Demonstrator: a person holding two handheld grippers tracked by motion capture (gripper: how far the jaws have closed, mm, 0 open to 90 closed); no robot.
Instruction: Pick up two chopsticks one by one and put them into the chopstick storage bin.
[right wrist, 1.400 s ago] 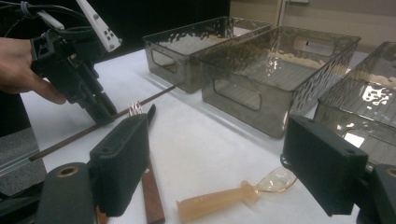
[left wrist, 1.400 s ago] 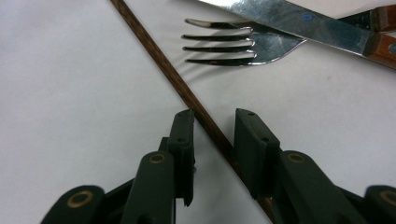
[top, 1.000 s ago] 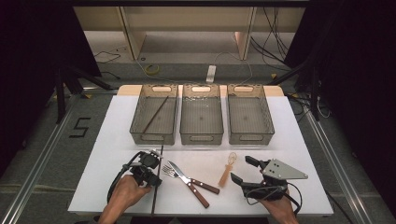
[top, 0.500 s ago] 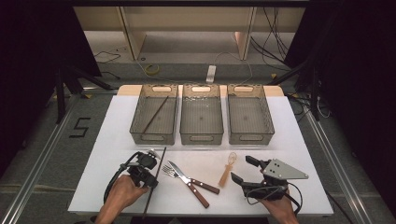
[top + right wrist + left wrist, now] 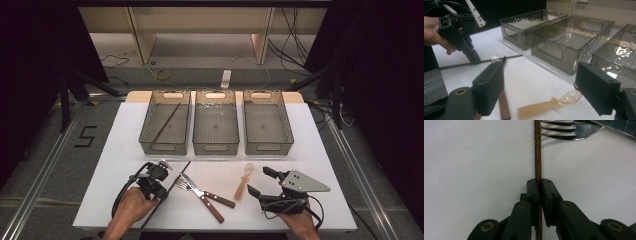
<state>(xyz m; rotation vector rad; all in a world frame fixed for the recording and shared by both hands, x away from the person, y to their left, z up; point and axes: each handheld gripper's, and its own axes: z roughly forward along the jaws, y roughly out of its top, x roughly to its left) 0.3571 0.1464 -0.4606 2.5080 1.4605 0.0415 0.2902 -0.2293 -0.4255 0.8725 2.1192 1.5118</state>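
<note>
A thin brown chopstick (image 5: 182, 171) lies slanted on the white table (image 5: 120, 140) at the front left. My left gripper (image 5: 161, 193) is shut on it. In the left gripper view its jaws have just been closing, and the pads (image 5: 533, 187) pinch the chopstick (image 5: 538, 152) between them. My right gripper (image 5: 260, 182) stands open at the front right, just right of a translucent amber spoon (image 5: 244, 182). In the right gripper view the spoon (image 5: 541, 107) lies on the table between and below the wide jaws of that gripper (image 5: 541, 75), untouched.
A fork (image 5: 187, 184) and a wooden-handled knife (image 5: 215, 197) lie crossed between the two grippers, the fork tines (image 5: 559, 131) close to the chopstick. Three clear bins (image 5: 164, 147) (image 5: 216, 148) (image 5: 268, 148) stand in a row behind; the left one holds another chopstick (image 5: 167, 121).
The chopstick has swung from nearly straight to slanted, its far end going right. The left hand shifted slightly with it. The right gripper has kept still.
</note>
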